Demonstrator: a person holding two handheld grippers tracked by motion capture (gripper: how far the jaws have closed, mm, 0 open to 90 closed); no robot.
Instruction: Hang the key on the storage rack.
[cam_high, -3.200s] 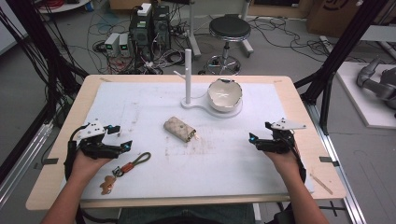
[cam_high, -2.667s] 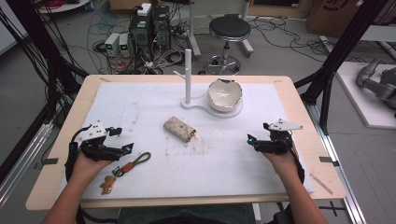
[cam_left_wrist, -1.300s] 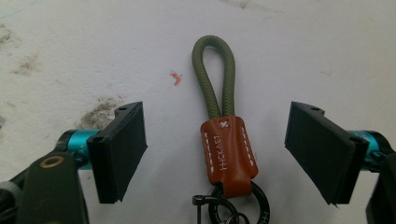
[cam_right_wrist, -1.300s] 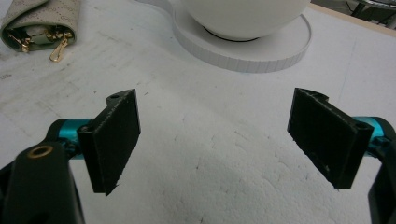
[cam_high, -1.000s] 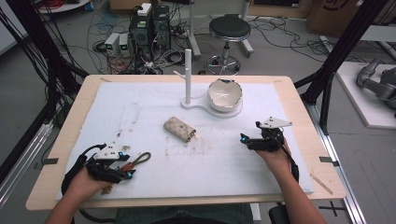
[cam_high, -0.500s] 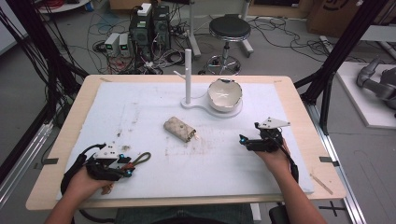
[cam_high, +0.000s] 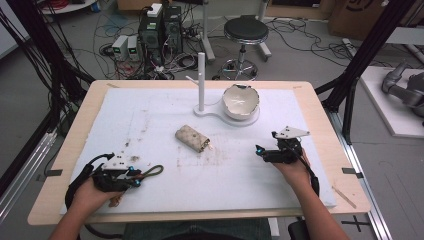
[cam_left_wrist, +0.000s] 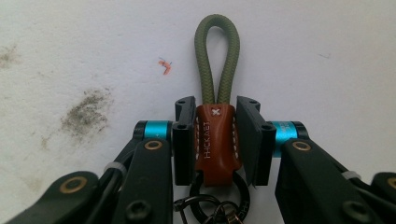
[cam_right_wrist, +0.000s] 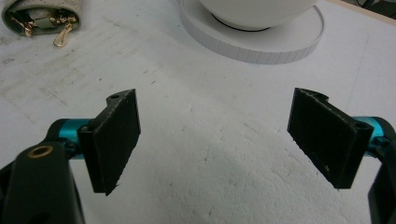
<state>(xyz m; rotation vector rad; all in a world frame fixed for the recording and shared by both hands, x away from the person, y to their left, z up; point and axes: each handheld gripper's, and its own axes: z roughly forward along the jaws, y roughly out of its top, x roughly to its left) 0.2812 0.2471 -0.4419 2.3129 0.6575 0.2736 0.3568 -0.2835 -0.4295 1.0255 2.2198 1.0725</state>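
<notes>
Left gripper (cam_left_wrist: 215, 140) clamps the brown leather tab of the keychain (cam_left_wrist: 215, 112) at the table's near-left; its cord loop runs straight ahead. Right gripper (cam_right_wrist: 224, 140) gapes wide, empty, pouch (cam_high: 192, 138) lying between the hands.

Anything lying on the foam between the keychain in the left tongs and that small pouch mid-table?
Nothing visible: the left tongs hold the keychain, and only stained bare foam lies before the pouch.
</notes>
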